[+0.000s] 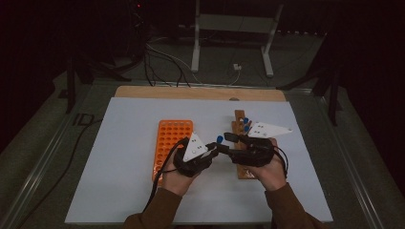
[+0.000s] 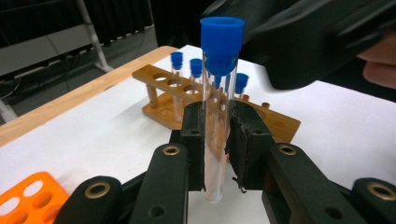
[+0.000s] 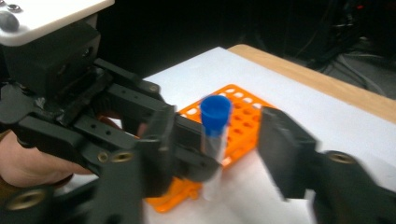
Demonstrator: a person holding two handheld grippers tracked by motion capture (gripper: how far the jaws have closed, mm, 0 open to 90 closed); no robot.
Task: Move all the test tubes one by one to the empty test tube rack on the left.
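A clear test tube with a blue cap (image 2: 217, 116) stands upright between the pads of my left gripper (image 2: 218, 126), which is shut on its middle. In the high view the blue cap (image 1: 219, 139) shows between the two hands above the white sheet. My right gripper (image 3: 224, 149) faces the left one with its jaws apart, one on each side of the tube (image 3: 215, 140) and neither touching it. Its black body (image 2: 303, 42) looms just behind the cap in the left gripper view. My left gripper (image 3: 198, 163) reaches in from the left in the right gripper view.
An orange tube rack (image 1: 174, 143) with many empty holes lies left of the hands. A wooden rack (image 1: 238, 128) holding three blue-capped tubes (image 2: 196, 67) stands under the right hand. The white sheet (image 1: 124, 157) covers a wooden board (image 1: 191, 92). Cables and a stand lie beyond the table.
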